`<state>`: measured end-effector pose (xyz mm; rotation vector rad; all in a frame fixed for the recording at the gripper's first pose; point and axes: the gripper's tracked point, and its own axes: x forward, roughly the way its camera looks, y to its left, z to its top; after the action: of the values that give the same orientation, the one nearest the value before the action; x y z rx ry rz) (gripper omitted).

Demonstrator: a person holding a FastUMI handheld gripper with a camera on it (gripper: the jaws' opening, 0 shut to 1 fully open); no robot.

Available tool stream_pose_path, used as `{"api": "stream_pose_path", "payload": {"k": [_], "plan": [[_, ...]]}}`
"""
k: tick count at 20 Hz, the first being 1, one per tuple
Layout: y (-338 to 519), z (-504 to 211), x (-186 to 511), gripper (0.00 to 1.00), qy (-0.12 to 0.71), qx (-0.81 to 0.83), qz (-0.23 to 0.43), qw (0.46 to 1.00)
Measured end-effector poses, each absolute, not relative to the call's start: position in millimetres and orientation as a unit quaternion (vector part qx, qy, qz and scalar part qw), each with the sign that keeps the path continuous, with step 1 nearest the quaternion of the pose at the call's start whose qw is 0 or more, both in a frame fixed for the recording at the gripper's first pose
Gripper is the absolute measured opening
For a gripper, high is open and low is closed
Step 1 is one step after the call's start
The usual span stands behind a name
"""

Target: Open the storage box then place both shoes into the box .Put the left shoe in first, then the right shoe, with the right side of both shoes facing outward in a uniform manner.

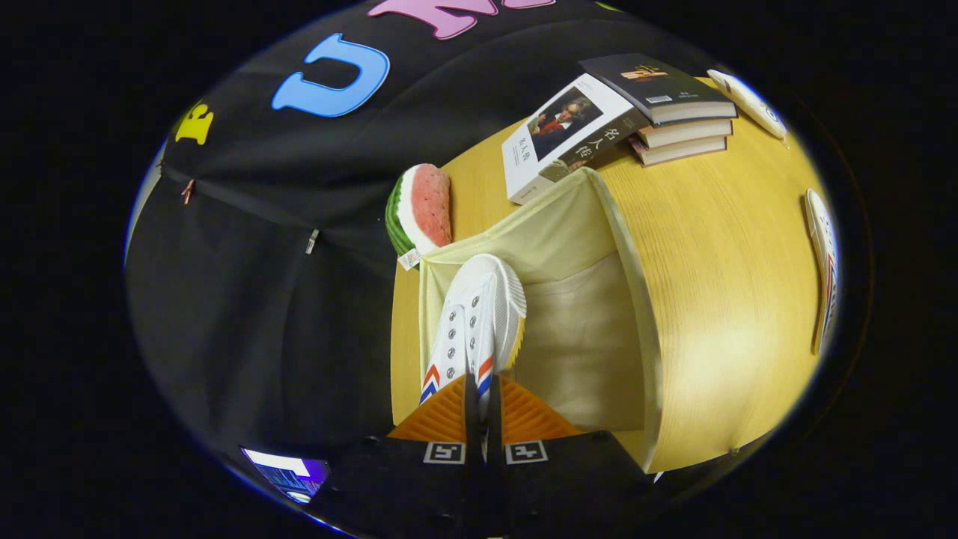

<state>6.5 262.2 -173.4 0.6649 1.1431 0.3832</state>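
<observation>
My gripper (pixel 480 397) is shut on a white canvas shoe (pixel 479 314) with red and blue stripes, its two fingers nearly together on the shoe's upper edge. The shoe hangs toe-forward over the open cream fabric storage box (pixel 591 352), close to the box's wall on the watermelon side. The box's inside shows bare beside the shoe. A second white shoe (pixel 822 262) with the same stripes lies on the wooden table far beyond the box's other wall.
A stack of books (pixel 666 112) and a leaning book (pixel 561 135) sit on the table (pixel 718 284) past the box. A watermelon-slice toy (pixel 420 209) lies by the box's corner. A white object (pixel 748 101) rests beside the books. Black cloth walls the booth.
</observation>
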Motion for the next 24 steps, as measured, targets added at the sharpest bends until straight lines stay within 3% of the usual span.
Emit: {"api": "stream_pose_path", "payload": {"k": [7,9,12,18,24], "plan": [[276.1,-206.1,8.7,0.05,0.538,0.274,0.168,0.779],[293.5,-195.1,9.3,0.16,0.534,0.323,0.185,0.759],[297.4,-162.4,14.7,1.00,0.511,0.362,0.208,0.751],[255.5,-132.2,-6.4,0.98,0.471,0.280,0.253,0.797],[158.9,-116.5,-3.1,0.98,0.423,0.225,0.227,0.848]]}}
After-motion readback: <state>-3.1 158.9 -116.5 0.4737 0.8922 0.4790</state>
